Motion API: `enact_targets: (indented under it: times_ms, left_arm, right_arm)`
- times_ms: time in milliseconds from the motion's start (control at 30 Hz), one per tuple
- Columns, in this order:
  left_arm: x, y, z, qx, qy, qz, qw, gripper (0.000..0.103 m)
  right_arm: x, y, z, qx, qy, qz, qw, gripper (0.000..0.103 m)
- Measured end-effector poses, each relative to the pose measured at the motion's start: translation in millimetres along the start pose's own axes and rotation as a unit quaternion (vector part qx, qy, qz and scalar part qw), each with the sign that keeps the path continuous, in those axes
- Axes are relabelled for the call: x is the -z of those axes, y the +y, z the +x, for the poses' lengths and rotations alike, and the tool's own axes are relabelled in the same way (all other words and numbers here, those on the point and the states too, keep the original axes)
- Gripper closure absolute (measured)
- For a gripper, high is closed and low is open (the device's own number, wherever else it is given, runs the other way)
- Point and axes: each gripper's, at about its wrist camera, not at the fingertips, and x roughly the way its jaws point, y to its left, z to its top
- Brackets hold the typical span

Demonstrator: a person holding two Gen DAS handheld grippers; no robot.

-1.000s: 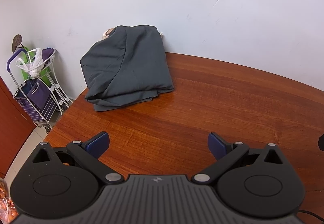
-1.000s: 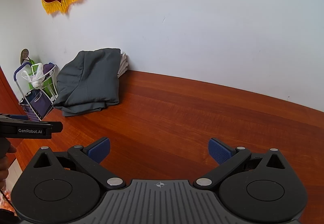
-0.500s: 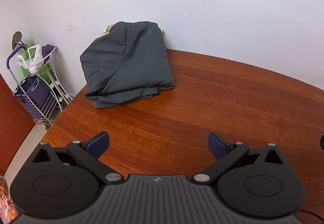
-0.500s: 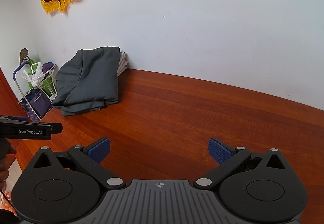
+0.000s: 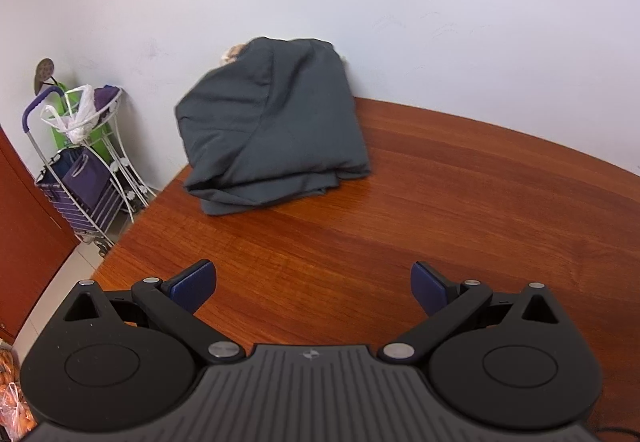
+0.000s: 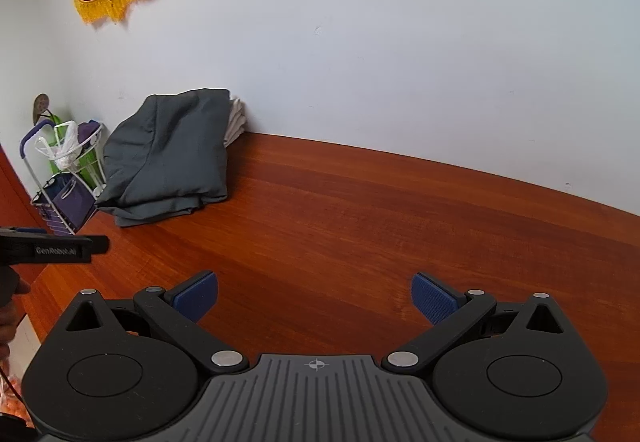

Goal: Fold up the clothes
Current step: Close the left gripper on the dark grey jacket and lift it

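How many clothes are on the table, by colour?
Grey clothes: 1, the folded grey garment against the wall.
Beige clothes: 1, the beige cloth peeking out behind it.
Total: 2 on the wooden table, as far as shows.

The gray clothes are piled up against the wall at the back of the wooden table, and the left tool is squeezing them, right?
Not quite. The gray clothes are piled against the wall at the back of the wooden table, but the left tool isn't squeezing them. The left wrist view shows it wide open over bare wood, well short of the pile.
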Motion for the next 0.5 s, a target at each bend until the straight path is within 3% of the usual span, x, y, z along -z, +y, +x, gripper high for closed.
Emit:
enact_targets:
  times_ms: [200,367,500]
  left_arm:
    - [-11.6,36.9,33.8,-0.013,-0.011,-0.034,0.9993,0.000]
    - [-28.0,75.0,70.3,0.000,-0.017,-0.078,0.9968,0.001]
    - [-44.9,94.0,101.0,-0.012,-0.015,-0.084,0.9963,0.001]
  right_arm:
    - [-4.8,-3.7,4.2,0.015,-0.002,0.007,1.000,0.000]
    - [-10.5,-9.1,11.6,0.024,0.003,0.019,1.000,0.000]
    - [-16.7,-10.8,19.8,0.028,0.004,0.022,0.999,0.000]
